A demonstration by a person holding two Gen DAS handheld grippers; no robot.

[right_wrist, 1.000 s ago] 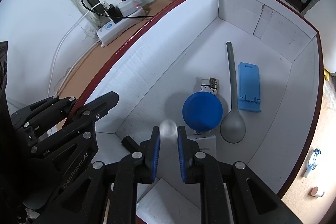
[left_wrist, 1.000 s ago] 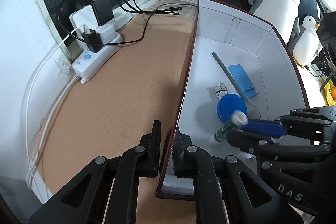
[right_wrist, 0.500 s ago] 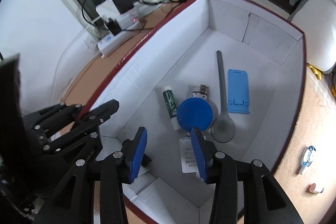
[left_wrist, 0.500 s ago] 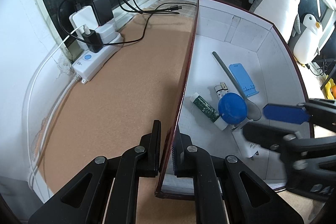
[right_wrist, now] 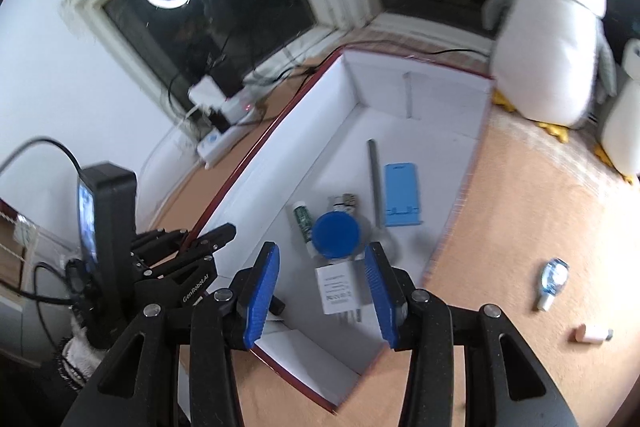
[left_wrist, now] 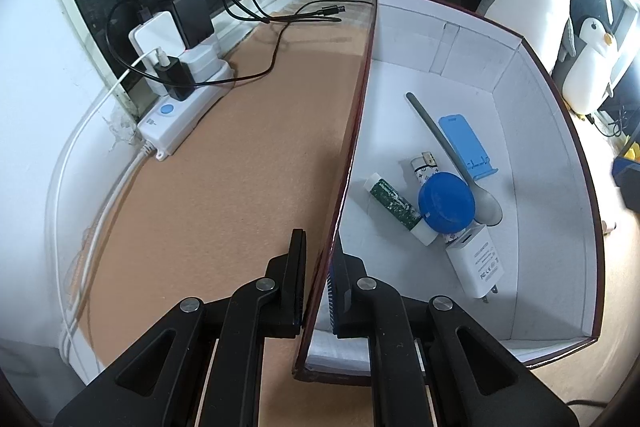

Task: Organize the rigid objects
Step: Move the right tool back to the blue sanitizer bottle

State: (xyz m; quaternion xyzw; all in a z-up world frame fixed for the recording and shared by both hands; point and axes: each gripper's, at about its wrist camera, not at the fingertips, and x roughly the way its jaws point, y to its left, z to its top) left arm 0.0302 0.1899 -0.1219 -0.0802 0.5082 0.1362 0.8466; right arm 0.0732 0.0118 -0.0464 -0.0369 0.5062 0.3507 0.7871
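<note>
Release of the green tube (left_wrist: 394, 201) is the change here: a second ago the right claw (right_wrist: 322, 293) held it between its blue pads above the box (left_wrist: 536, 131), and now the tube lies on the white floor of the box, its white cap end touching the blue round lid (left_wrist: 446, 202). The jaws of the right claw have just been opening, and nothing is between them now; they stand apart and empty. In the right wrist view the box looks smaller and farther than before, so this claw is pulled up and back from it.

The left claw (left_wrist: 316, 281) is as it was, closed on the dark red side wall of the box near its corner, one finger outside and one inside, and it keeps the box steady on the brown table (left_wrist: 224, 179).

Inside the box also lie a grey spoon (left_wrist: 448, 151), a blue phone stand (left_wrist: 466, 147), a white charger plug (left_wrist: 478, 263) and a small white cylinder (left_wrist: 426, 167) partly under the lid.

For the task this seems to mean that one more object is put away. On the table to the right of the box two small things are not yet collected: a small bottle with blue label (right_wrist: 552, 279) and a small pinkish stick (right_wrist: 594, 333). Probably the free claw goes to one of these next.
</note>
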